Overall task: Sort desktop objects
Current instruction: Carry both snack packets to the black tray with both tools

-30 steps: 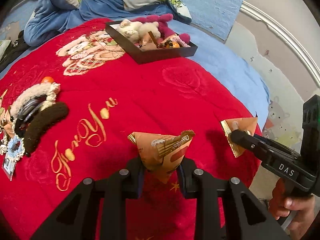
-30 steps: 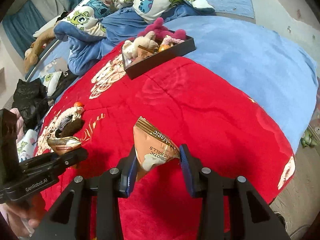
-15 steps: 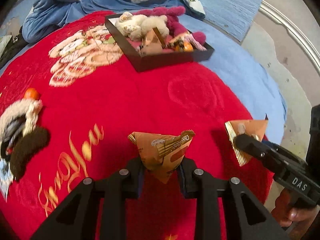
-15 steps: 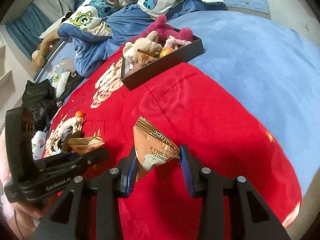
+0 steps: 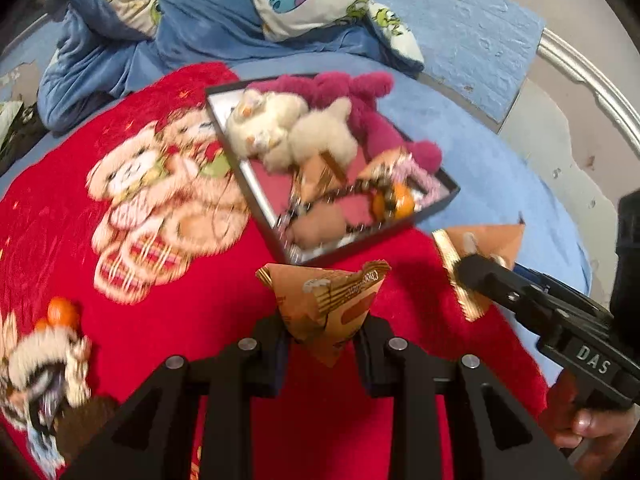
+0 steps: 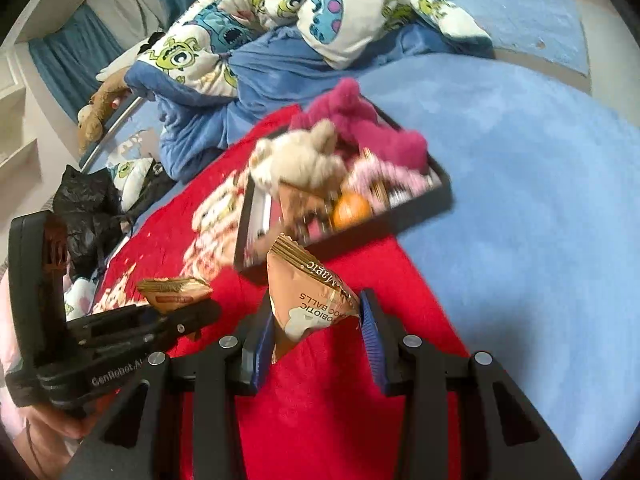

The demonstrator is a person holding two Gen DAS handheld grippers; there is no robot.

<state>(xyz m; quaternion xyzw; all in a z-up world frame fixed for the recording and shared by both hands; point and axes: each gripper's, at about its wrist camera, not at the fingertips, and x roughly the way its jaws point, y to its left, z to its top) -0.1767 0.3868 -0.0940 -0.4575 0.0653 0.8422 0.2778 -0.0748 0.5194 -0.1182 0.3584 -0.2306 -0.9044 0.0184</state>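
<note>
My left claw (image 5: 322, 334) grips a brown snack packet (image 5: 328, 304); my right claw (image 6: 316, 322) grips a second packet (image 6: 306, 300). Both hang over the red blanket (image 5: 208, 292), black tray (image 5: 436, 208) at 12 o'clock.

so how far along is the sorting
Done: plush toys and an orange ball already lie in the black tray. In hand: the left gripper and right gripper each hold a snack packet. Left: the fuzzy pile on the red blanket.

Snack pkt (image 5: 328, 308) in left hand-held gripper (image 5: 322, 346)
</note>
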